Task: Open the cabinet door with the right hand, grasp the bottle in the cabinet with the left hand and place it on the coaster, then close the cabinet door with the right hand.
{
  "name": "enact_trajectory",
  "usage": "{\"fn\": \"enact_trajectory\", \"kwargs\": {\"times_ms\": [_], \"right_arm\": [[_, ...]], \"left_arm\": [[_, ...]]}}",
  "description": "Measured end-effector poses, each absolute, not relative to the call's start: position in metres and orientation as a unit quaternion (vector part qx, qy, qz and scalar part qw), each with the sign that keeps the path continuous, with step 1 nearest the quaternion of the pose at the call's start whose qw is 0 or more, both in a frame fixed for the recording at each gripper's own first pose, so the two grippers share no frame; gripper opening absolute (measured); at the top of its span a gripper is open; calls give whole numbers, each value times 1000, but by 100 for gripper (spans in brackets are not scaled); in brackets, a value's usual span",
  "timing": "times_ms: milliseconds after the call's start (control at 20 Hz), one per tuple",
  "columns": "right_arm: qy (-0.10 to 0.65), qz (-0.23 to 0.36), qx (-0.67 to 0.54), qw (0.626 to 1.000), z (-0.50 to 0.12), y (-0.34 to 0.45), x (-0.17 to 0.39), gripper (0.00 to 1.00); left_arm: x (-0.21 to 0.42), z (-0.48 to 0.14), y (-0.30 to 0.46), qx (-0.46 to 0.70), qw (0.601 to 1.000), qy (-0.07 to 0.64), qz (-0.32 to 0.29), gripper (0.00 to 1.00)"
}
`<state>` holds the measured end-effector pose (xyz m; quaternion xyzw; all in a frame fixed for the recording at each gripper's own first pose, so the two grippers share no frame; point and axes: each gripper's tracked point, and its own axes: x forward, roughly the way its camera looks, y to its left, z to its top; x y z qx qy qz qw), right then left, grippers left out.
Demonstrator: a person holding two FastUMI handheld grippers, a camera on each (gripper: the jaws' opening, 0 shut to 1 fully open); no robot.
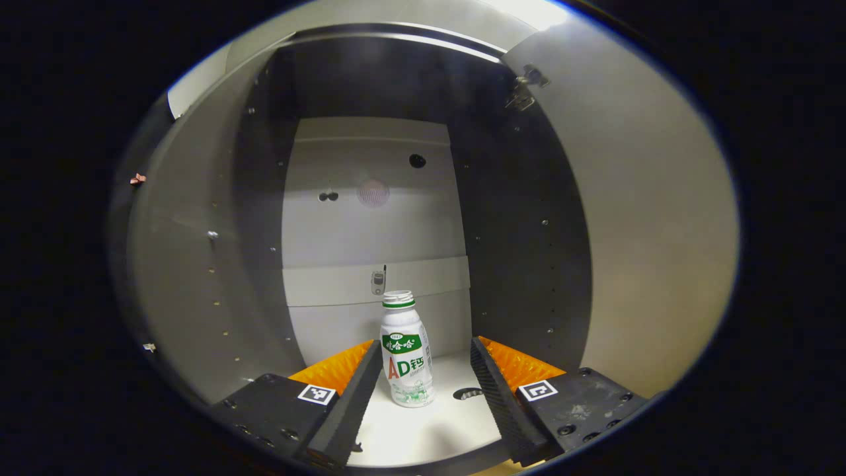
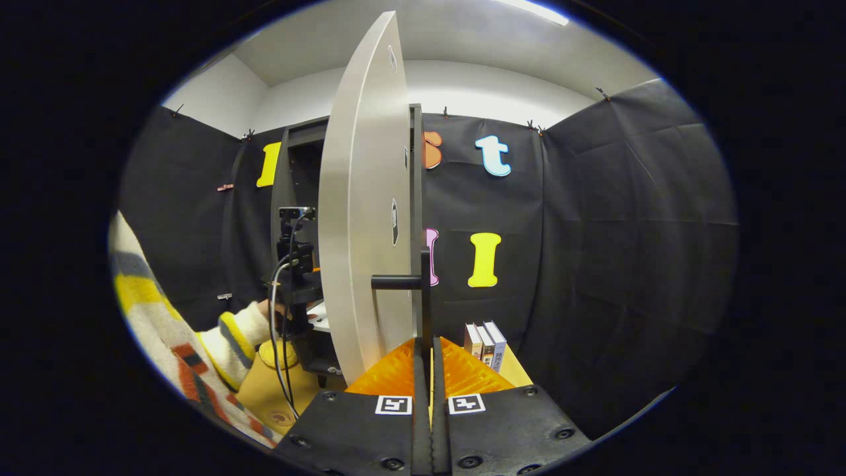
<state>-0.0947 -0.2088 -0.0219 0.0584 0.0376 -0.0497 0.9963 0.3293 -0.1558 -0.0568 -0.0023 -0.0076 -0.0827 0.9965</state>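
- Small white plastic bottle with green cap band and green-red label (image 1: 406,350): standing upright on the white floor of the dark-walled cabinet (image 1: 522,218), near the back panel.
- Left claw (image 1: 423,370): spreading wide, its fingers flanking the bottle without touching it.
- Pale grey cabinet door (image 2: 360,218): standing open, edge-on.
- Right claw (image 2: 428,370): pinching narrow on the door's black bar handle (image 2: 423,291).
- Striped knit sleeve (image 2: 198,344): showing beside the wooden worktop (image 2: 264,396).
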Motion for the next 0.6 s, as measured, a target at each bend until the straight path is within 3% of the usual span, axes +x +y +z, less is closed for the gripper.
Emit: {"fn": "enact_trajectory", "kwargs": {"times_ms": [600], "right_arm": [[73, -55, 83, 992, -25, -213, -95, 6]], "left_arm": [[414, -105, -144, 17, 995, 33, -88, 95]]}}
